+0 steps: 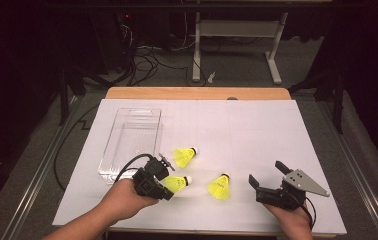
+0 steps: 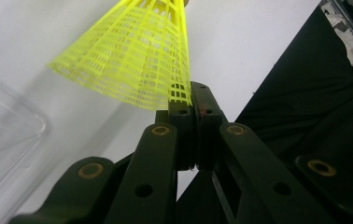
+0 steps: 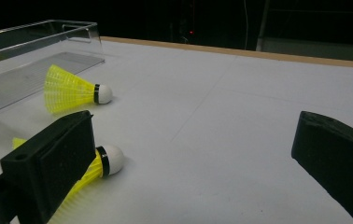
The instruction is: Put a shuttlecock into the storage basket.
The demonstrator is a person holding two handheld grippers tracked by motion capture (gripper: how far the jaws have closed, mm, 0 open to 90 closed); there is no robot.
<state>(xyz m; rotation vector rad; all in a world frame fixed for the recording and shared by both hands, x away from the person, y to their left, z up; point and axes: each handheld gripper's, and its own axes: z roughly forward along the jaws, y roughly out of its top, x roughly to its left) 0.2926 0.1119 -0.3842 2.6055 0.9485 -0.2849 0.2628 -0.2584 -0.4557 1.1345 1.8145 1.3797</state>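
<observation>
Three yellow shuttlecocks are out: one (image 1: 176,184) is pinched at the rim of its mesh skirt by the left gripper (image 1: 164,187), whose jaws are pressed together on it near the front edge of the worktop (image 1: 257,125), and two lie loose, one (image 1: 185,156) just beside the single clear plastic box (image 1: 131,142) and one (image 1: 219,187) between the two grippers. The left hand (image 1: 122,199) comes in from the bottom edge, gripper angled right. The right gripper (image 1: 267,177) rests at the front right with jaws wide and nothing between them, bare white worktop ahead of it.
</observation>
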